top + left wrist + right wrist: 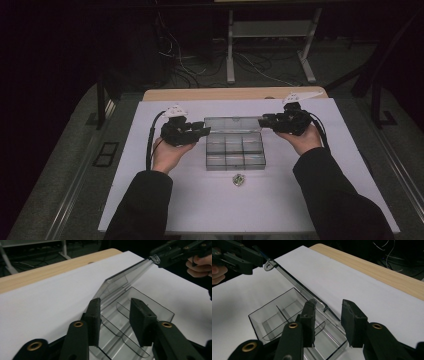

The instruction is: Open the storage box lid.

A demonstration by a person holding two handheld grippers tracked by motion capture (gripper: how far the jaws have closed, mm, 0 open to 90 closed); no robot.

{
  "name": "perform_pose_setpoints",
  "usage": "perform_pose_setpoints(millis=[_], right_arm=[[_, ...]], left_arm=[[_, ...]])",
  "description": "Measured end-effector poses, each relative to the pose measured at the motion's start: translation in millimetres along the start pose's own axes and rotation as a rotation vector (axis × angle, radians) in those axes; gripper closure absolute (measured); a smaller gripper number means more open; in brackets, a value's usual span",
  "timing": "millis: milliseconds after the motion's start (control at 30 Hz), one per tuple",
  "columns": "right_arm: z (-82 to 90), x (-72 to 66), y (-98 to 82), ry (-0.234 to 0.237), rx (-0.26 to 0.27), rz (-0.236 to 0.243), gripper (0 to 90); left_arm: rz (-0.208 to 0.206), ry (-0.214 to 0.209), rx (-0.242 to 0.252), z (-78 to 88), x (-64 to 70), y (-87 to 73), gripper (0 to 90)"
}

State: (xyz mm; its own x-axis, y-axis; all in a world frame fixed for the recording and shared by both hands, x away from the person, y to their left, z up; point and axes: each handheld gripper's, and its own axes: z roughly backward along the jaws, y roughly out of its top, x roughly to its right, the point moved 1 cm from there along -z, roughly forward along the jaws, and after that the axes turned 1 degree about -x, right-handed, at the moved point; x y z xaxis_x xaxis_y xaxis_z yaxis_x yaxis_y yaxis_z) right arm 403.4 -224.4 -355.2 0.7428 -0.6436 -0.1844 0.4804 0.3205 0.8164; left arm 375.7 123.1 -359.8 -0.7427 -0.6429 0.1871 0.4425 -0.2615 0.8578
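A clear plastic compartment box [234,150] sits on the white sheet, its lid [232,124] standing up along the far side. The compartments look empty. My left gripper [205,131] is at the box's left end. In the left gripper view its jaws [116,303] stand apart over the box [125,322], near the lid's [120,282] end, and the pads press on nothing. My right gripper [262,120] is at the lid's right end. In the right gripper view the jaws [329,305] are apart with the lid's edge [297,286] running in between them, unclamped.
A small round greenish object [238,179] lies on the white sheet [200,200] just in front of the box. A strip of bare wooden tabletop [200,94] runs behind the sheet. Beyond the table are metal stand legs and cables on the dark floor.
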Motion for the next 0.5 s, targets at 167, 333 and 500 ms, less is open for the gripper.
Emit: perform_pose_setpoints(millis=[167, 333, 500], right_arm=[[-0.1, 1.5, 0.3, 0.011, -0.011, -0.003, 63.6], [-0.6, 2.9, 2.8, 0.015, -0.018, -0.001, 64.3], [-2.0, 6.2, 3.8, 0.022, -0.008, -0.009, 64.7]], left_arm=[[0.027, 0.001, 0.043, 0.1, -8.2, 2.8, 56.0], [0.026, -0.003, 0.051, -5.9, -10.8, 7.1, 53.9], [0.031, -0.011, 0.062, -12.0, -15.1, 6.5, 56.1]])
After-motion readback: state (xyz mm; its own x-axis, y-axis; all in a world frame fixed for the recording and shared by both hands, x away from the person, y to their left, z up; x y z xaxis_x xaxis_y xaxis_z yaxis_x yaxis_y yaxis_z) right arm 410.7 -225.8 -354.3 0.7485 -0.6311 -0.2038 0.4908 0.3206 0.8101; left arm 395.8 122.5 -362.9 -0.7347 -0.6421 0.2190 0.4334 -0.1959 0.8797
